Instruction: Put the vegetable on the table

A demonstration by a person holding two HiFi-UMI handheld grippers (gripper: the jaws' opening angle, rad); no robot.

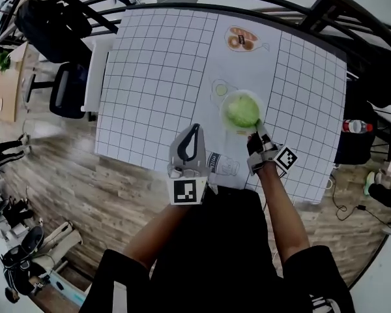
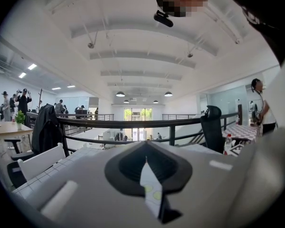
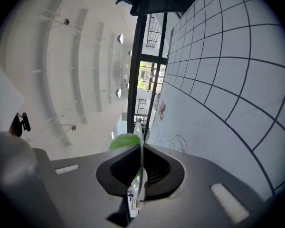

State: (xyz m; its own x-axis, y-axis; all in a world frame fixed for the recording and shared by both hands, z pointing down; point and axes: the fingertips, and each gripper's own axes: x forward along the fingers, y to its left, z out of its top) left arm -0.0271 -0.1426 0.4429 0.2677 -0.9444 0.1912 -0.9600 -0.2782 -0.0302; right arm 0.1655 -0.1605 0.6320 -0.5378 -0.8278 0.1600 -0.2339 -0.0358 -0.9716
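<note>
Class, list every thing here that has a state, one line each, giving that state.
Left tongs: shut, holding nothing.
Right tongs: shut on the bowl's rim.
Clear round bowl: filled, pinched at its near rim.
Round green cabbage: whole, sitting in the bowl.

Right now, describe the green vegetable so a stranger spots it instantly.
On the white gridded table, follow the plain middle strip toward the person. The vegetable sits in a clear bowl whose rim the right gripper pinches. It alone is round, green and solid; its neighbours are flat printed pictures.
</note>
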